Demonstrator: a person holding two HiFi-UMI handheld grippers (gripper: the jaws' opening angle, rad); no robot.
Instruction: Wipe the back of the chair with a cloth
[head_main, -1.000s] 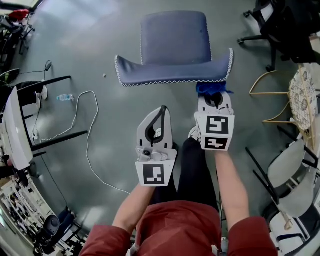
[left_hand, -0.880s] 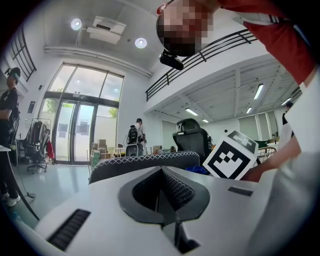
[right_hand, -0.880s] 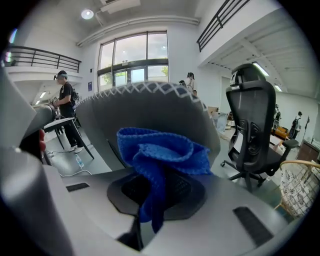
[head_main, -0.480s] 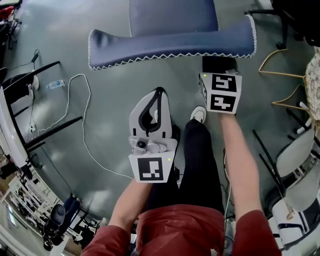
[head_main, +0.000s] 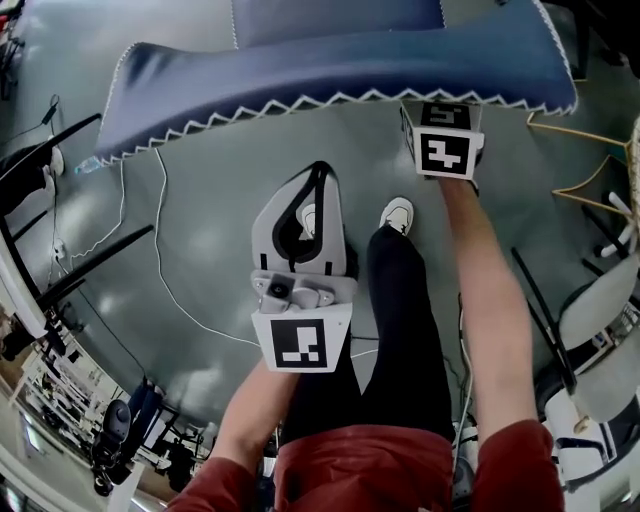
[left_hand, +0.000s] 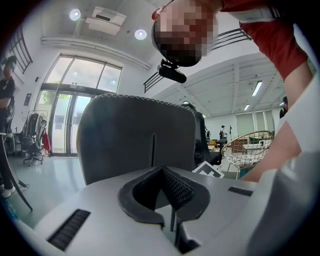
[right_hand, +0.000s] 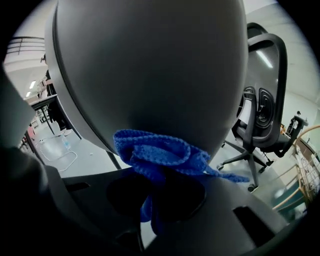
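Right tongs (right_hand: 157, 187) are clamped tight on a bunched-up blue cloth (right_hand: 160, 152). The wad looks pressed against the rear face of the chair back (right_hand: 150, 65), over on its right part, just under the zigzag-stitched top edge going by the head view. Left tongs (left_hand: 162, 175) are closed with nothing in them, hanging out in front of the person's legs (head_main: 400, 300) and well short of the chair. For the wipe I'd lead with the cloth, not the plastic tips, and press enough to flatten the wad. Then run long overlapping passes across the panel. The idle left tongs could steady the chair if it wants to swivel on that floor (head_main: 200, 220). No brand or readable writing anywhere, just the black-and-white square markers (head_main: 445, 150) on the tongs.
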